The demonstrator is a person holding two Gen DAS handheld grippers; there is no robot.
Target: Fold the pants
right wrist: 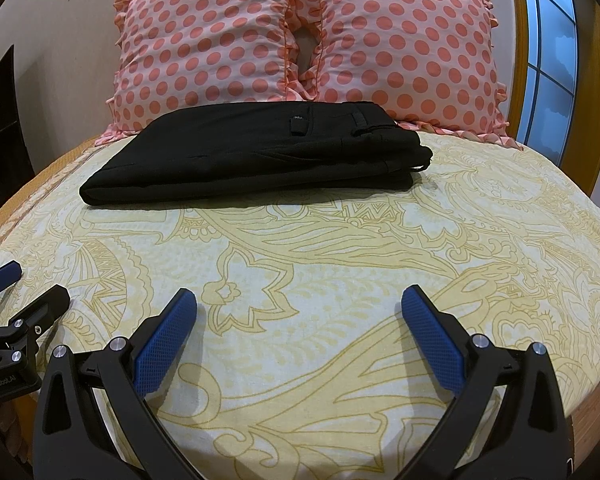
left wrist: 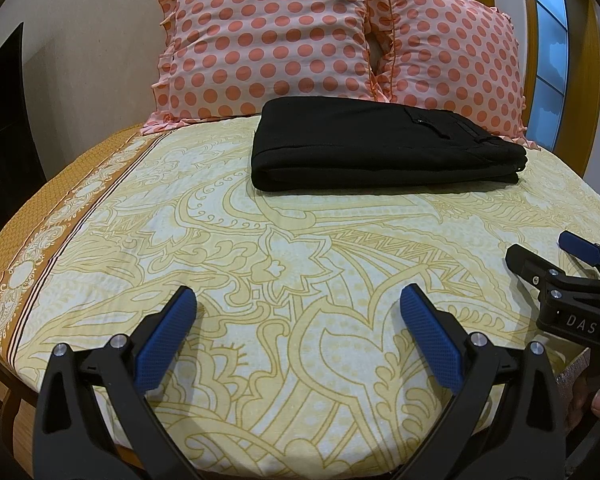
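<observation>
Black pants lie folded into a flat rectangular stack on the bed, just in front of the pillows; they also show in the right wrist view, waistband and back pocket facing up at the right end. My left gripper is open and empty, low over the sheet, well short of the pants. My right gripper is open and empty too, held back from the pants. The right gripper also shows at the right edge of the left wrist view, and the left gripper at the left edge of the right wrist view.
The bed carries a yellow patterned sheet with an orange border at the left edge. Two pink polka-dot pillows lean at the head. A window is at the right, dark furniture at the left.
</observation>
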